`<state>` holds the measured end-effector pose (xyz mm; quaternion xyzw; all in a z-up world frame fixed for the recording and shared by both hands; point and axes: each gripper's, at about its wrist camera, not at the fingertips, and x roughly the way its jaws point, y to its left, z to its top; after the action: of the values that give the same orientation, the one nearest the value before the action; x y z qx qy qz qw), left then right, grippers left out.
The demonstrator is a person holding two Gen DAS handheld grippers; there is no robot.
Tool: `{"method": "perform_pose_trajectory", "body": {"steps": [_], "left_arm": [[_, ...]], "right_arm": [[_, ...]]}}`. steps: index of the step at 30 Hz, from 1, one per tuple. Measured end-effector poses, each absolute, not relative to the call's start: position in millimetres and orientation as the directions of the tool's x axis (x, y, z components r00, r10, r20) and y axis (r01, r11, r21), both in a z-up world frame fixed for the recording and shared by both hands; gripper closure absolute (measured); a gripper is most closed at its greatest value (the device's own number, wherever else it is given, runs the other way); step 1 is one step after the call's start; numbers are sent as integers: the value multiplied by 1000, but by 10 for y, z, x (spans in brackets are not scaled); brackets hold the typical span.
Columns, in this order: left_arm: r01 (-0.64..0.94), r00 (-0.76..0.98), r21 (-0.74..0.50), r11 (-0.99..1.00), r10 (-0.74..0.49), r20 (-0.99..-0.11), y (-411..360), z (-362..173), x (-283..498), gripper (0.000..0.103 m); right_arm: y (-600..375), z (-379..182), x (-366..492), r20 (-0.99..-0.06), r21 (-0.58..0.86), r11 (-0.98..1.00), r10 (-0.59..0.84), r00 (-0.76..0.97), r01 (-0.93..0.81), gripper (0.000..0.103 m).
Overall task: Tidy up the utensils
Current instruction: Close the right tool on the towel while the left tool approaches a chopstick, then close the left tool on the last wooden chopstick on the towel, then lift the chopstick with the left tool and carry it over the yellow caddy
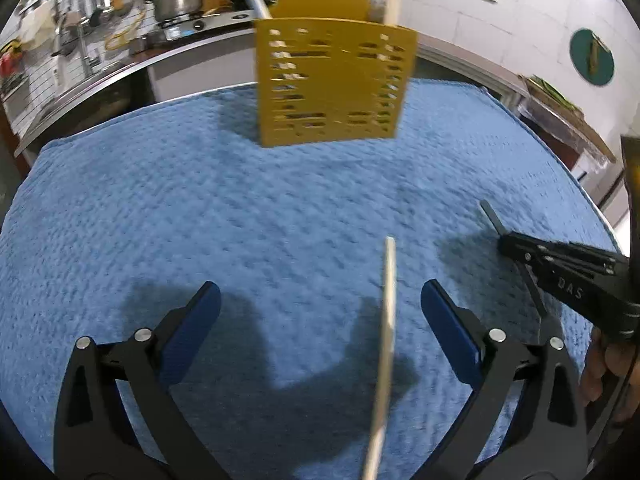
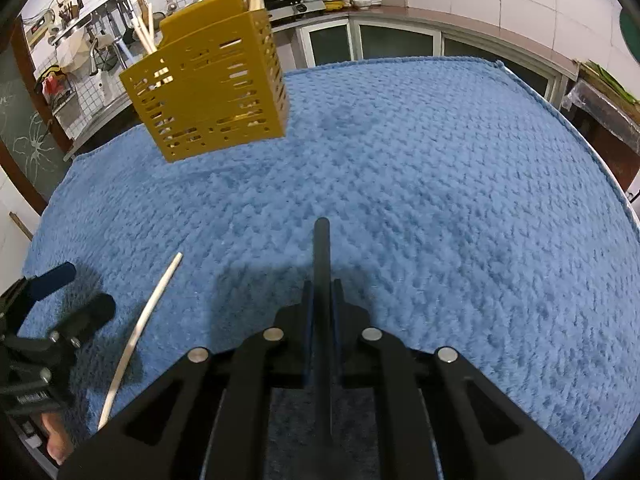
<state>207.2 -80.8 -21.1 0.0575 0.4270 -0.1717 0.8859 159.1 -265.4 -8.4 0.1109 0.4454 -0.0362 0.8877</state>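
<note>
A yellow slotted utensil holder point(image 1: 332, 80) stands at the far side of the blue towel point(image 1: 224, 208) and holds several pale sticks; it also shows in the right wrist view point(image 2: 208, 88). A pale wooden chopstick point(image 1: 386, 340) lies on the towel between the open jaws of my left gripper point(image 1: 320, 312). In the right wrist view the chopstick point(image 2: 140, 332) lies beside the left gripper point(image 2: 68, 292). My right gripper point(image 2: 322, 292) is shut on a black chopstick point(image 2: 322, 252) pointing forward; it appears at the right of the left wrist view point(image 1: 508, 244).
The blue towel point(image 2: 440, 184) covers the whole table. Behind it are a kitchen counter with a steel pot point(image 1: 178, 0), a wall rack of hanging tools point(image 1: 80, 28) and cabinets point(image 2: 384, 40).
</note>
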Motion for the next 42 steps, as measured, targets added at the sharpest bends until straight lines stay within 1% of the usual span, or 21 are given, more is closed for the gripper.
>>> {"method": "perform_pose_trajectory", "body": {"steps": [3,5,7,8,9,10,14,17,18,19,21,23,29,34,37,42], "left_arm": [[384,556,-40,922,-266,-787,-942,-227,2045,19],[404,547,-25,914,-264,-794,-1032,-246,2034,29],[434,516,-21,901,-267,-814,-1122,-296,2042,53],[444,498,-25,896,-270,-824,-1148,-321,2050,59],[454,479,-29,891,-271,-835,-1184,-357,2061,68],[457,471,-26,889,-267,-841,-1211,-381,2071,71],[460,475,1,888,-245,-845,-1301,-409,2109,75],[454,470,4,891,-235,-851,-1345,-409,2200,83],[446,467,-3,895,-235,-853,-1342,-403,2240,92],[435,461,-13,900,-235,-855,-1328,-402,2282,96],[415,442,-65,908,-264,-857,-1275,-394,2358,98],[389,439,-102,915,-282,-853,-1209,-394,2405,98],[379,444,-125,917,-299,-845,-1140,-395,2413,99],[371,471,-140,918,-316,-823,-1101,-252,2396,99],[374,494,-156,914,-338,-801,-1048,-131,2366,99],[388,555,-147,910,-358,-751,-966,116,2260,99]], "right_arm": [[-2714,-75,1570,-797,168,971,32,603,171,94],[-2752,-80,1561,-797,174,968,32,603,179,94],[-2788,-91,1553,-798,178,967,32,602,184,95],[-2801,-96,1548,-798,179,966,33,602,185,95],[-2810,-102,1547,-798,181,966,34,602,185,95],[-2816,-107,1546,-798,182,966,35,602,186,95],[-2828,-125,1549,-801,184,966,41,598,180,95],[-2790,-121,1564,-804,188,967,52,592,170,95],[-2763,-112,1573,-804,190,968,58,592,163,95],[-2740,-107,1578,-804,189,969,61,591,157,95],[-2682,-94,1604,-805,189,971,69,589,144,95],[-2649,-93,1623,-806,190,972,75,588,137,95],[-2590,-115,1701,-814,195,972,86,575,130,95],[-2598,-87,1728,-812,198,972,91,577,125,95],[-2627,-51,1728,-804,214,969,103,586,124,95],[-2661,49,1696,-781,243,963,123,613,116,95]]}}
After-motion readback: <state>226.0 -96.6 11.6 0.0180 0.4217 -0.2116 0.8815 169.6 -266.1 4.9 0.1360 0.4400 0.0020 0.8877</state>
